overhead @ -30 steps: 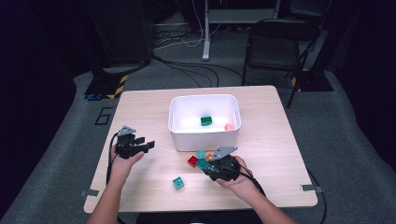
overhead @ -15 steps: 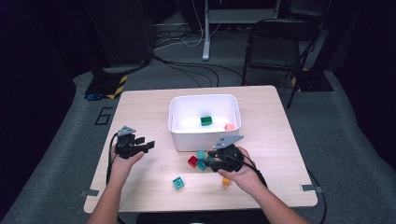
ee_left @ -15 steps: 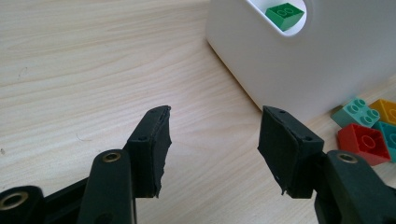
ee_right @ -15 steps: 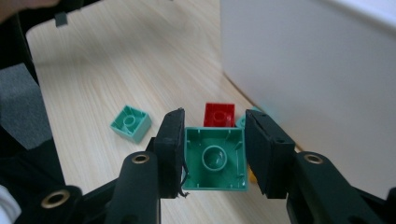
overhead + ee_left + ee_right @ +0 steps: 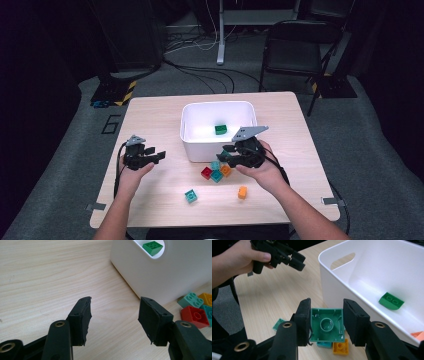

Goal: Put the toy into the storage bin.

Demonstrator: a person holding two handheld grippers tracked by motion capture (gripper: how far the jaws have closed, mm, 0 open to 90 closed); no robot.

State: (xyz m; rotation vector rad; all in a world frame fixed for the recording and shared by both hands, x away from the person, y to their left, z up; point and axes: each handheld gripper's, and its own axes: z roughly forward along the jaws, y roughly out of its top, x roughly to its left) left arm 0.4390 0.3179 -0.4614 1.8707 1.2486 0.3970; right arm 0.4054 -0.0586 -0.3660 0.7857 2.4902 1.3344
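Right tool [image 5: 326, 322] clamped on a green brick [image 5: 327, 325], hollow underside facing the camera, raised off the desk [image 5: 160, 115]; white bin [image 5: 372, 272] just beyond it. Left tool [image 5: 113, 315] jaws apart, nothing between them.

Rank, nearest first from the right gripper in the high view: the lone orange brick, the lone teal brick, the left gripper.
1. Lone orange brick, just below the right gripper.
2. Lone teal brick, lower left.
3. Left gripper, far left.

Left claw [image 5: 113, 315] jaws apart, held low, right claw [image 5: 325, 323] raised, jaws clamped shut.
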